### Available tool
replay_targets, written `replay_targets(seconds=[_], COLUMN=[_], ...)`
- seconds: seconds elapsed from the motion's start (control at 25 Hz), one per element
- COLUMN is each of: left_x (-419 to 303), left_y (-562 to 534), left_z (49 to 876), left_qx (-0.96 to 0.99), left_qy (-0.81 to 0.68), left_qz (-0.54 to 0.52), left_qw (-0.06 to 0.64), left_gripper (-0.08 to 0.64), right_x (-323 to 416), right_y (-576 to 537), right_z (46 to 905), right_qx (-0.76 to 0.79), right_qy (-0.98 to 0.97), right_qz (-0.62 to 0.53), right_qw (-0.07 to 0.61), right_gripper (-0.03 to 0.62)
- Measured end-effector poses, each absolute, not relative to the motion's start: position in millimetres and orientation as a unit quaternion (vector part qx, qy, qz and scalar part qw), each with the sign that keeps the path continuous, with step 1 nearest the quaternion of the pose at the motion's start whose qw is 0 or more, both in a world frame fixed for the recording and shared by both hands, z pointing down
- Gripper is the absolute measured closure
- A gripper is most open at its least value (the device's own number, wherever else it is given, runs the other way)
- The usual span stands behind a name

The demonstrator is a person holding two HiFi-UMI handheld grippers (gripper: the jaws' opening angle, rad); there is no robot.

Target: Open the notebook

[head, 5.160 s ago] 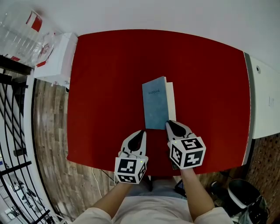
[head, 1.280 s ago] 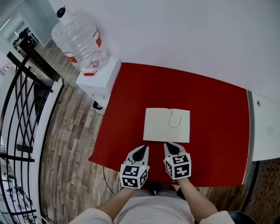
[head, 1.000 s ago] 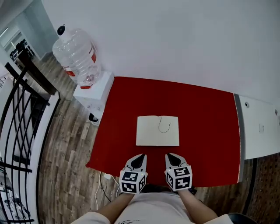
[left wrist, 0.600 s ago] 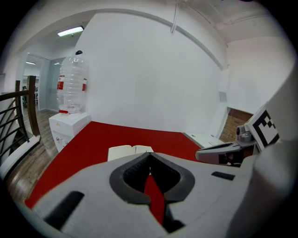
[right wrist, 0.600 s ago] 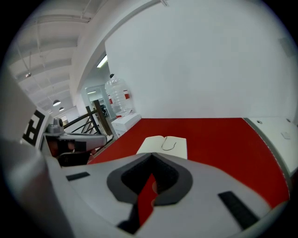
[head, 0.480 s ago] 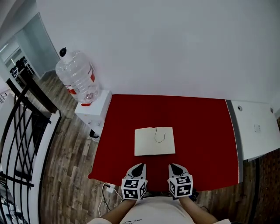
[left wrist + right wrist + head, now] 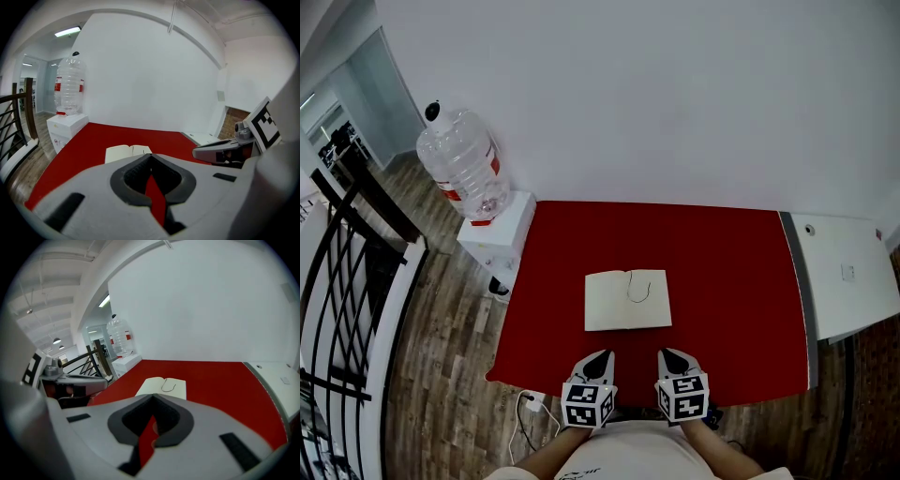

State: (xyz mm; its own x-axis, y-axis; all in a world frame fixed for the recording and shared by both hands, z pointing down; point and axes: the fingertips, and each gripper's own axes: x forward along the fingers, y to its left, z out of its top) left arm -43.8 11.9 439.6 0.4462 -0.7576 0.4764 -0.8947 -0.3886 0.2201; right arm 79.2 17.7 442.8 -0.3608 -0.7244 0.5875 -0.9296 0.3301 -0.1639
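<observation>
The notebook (image 7: 628, 300) lies open and flat at the middle of the red bench (image 7: 741, 281), pale pages up, with a thin dark cord (image 7: 636, 291) looped on its right page. Both grippers hover low in the frame at the bench's near edge, apart from the notebook. The left gripper (image 7: 601, 355) has its fingers (image 7: 125, 176) together, seemingly empty. The right gripper (image 7: 667, 354) has its fingers (image 7: 176, 420) closed on nothing. A water bottle (image 7: 459, 164) stands at upper left.

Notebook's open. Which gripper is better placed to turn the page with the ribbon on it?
Probably right. The ribbon lies on the right page of the notebook, and the right gripper sits before that half; the left gripper faces the other page. Both are shut, empty.
</observation>
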Motion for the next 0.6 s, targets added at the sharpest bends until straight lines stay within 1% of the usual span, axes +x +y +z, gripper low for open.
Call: replay_targets(seconds=[0.6], left_x=[-44.3], left_y=[15.5], left_z=[433.8], left_qx=[0.823], left_qy=[-0.503], left_qz=[0.146], left_qw=[0.220], left_gripper=[0.554], right_x=[72.5], right_y=[19.9], right_z=[438.5], right_qx=[0.518], right_qy=[-0.794], right_qz=[0.240], right_qw=[0.206], right_gripper=[0.586])
